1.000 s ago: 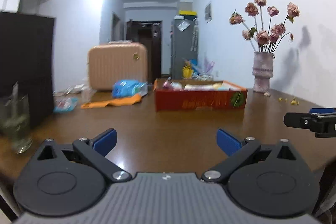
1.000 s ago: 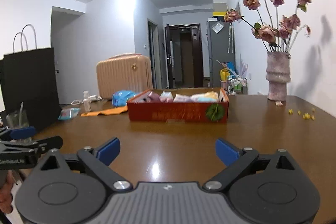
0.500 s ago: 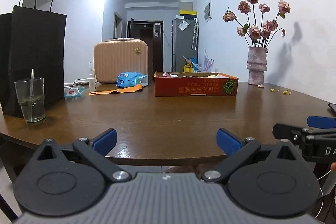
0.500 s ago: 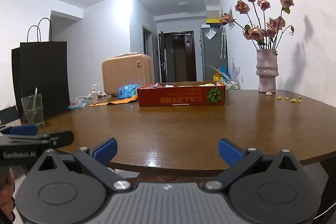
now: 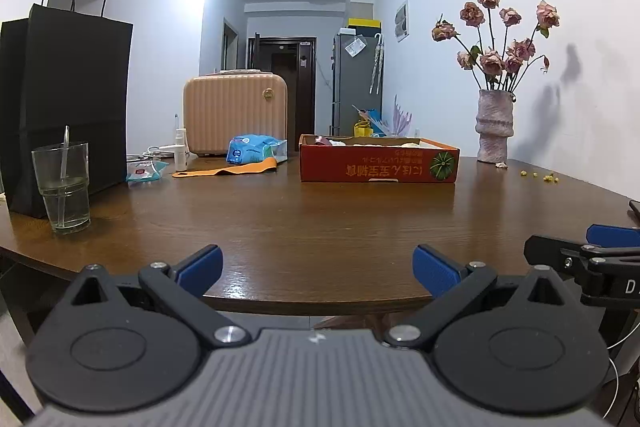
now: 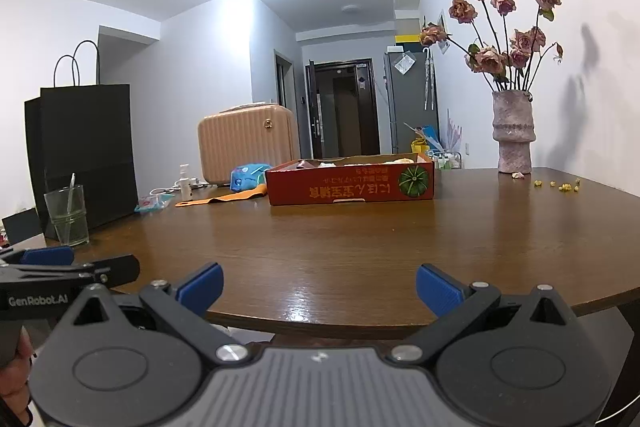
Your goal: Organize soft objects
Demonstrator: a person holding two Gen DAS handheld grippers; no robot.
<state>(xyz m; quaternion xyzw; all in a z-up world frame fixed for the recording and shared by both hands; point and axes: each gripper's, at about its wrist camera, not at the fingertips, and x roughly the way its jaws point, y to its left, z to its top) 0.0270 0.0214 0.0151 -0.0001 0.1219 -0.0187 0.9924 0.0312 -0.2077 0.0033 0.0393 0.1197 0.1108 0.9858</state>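
A shallow red cardboard box (image 5: 378, 163) (image 6: 350, 183) stands far back on the brown table, with several soft pale items lying inside, mostly hidden by its wall. My left gripper (image 5: 318, 269) is open and empty at the table's near edge. My right gripper (image 6: 318, 287) is open and empty, also at the near edge. Each gripper shows at the side of the other's view. An orange cloth strip (image 5: 226, 170) and a blue soft packet (image 5: 254, 149) lie left of the box.
A glass with a straw (image 5: 62, 185) and a black paper bag (image 5: 66, 95) stand at the left. A peach suitcase (image 5: 235, 113) is at the back. A vase of dried roses (image 5: 494, 131) stands at the right, with fallen petals (image 5: 538, 175) near it.
Both grippers have pulled back and dropped from over the table to its near edge. The box now looks farther away. Both jaws stay open.
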